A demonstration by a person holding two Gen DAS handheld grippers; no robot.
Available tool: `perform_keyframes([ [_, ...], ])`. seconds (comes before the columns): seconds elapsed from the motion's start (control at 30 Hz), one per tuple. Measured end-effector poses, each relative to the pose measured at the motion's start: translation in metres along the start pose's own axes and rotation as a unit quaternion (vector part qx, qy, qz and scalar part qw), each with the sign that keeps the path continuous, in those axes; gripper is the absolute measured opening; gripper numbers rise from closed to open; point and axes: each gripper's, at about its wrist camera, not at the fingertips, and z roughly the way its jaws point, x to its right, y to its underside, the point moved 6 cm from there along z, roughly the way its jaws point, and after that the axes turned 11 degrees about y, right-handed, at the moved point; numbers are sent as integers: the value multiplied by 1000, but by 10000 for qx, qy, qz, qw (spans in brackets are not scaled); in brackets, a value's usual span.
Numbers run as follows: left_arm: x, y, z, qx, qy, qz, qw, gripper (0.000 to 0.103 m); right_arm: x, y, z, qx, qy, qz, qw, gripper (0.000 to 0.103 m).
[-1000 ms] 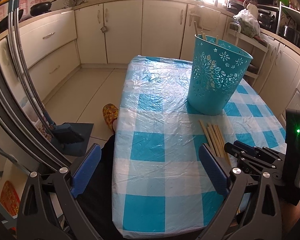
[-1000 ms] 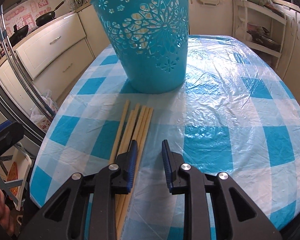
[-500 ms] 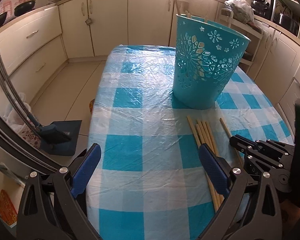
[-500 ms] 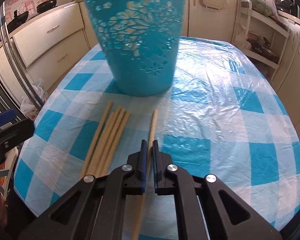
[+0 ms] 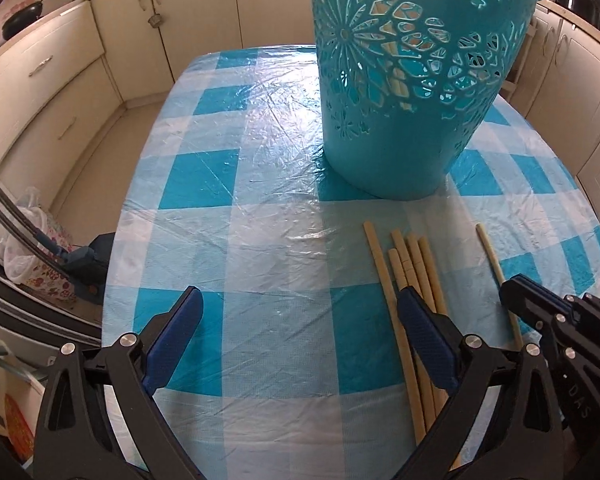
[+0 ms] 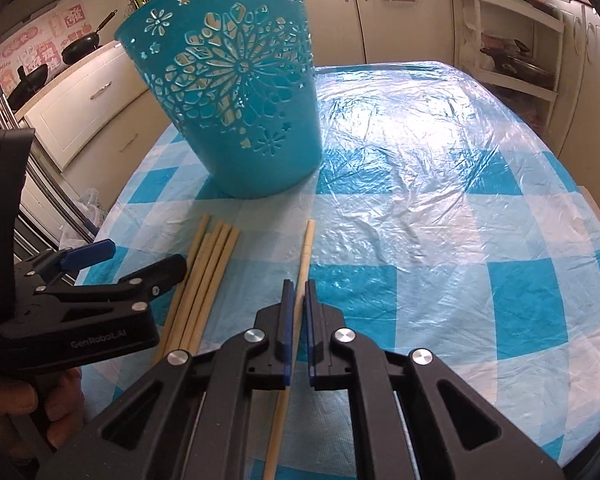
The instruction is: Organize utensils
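Single chopstick (image 6: 305, 256) now sits apart from the chopstick bundle (image 6: 204, 276) on the table (image 6: 440, 208), clamped by the right hand-held gripper (image 6: 296, 328). Left hand-held gripper (image 5: 300, 344) has moved closer, jaws wide, over the bundle. Teal basket (image 6: 236, 104) stands just beyond.

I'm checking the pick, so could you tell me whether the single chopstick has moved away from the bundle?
Yes: the single chopstick, clamped in the right gripper, now lies apart to the right of the bundle it lay against before.

Black plastic fingers (image 5: 426, 342) w/ blue pads (image 6: 287, 332), silver screws – white "GenRobot.AI" lettering.
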Motion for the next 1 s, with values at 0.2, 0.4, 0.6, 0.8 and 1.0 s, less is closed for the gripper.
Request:
perform_keyframes([
  [0.2,1,-2,7,-34,15,17,10000,88,1,0,0,26,-7,-17,10000,6],
  [0.4,4,-10,5,62,179,211,9996,55,1,-1,0,45,-21,18,10000,6],
  [0.6,7,-15,5,15,397,359,9986,12,1,-1,0,72,-2,4,10000,6],
  [0.8,10,-10,2,-75,481,501,9976,5,0,0,0,150,15,-13,9999,6],
  [1.0,12,0,-11,-120,470,671,9966,5,0,0,0,225,52,-52,9997,6],
])
